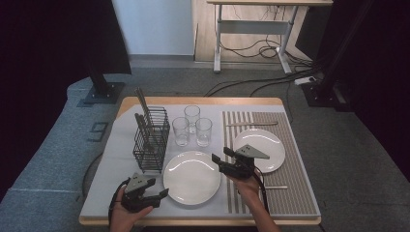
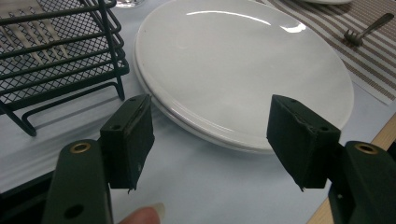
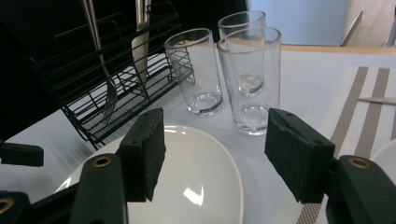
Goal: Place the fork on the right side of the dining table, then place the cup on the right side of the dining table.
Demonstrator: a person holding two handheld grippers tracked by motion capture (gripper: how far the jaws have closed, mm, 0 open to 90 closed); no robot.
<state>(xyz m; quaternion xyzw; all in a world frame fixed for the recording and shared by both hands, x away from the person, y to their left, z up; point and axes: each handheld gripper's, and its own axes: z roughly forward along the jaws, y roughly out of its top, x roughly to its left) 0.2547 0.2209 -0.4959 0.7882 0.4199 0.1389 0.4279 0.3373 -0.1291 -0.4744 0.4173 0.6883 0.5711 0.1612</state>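
Flanking near white plate (image 1: 192, 177): left gripper (image 1: 162, 194) low at its left edge, right gripper (image 1: 218, 158) above right rim; both jaws apart, empty.

Black hand-held gripper (image 1: 159, 194), brass screws, grey triangular plate
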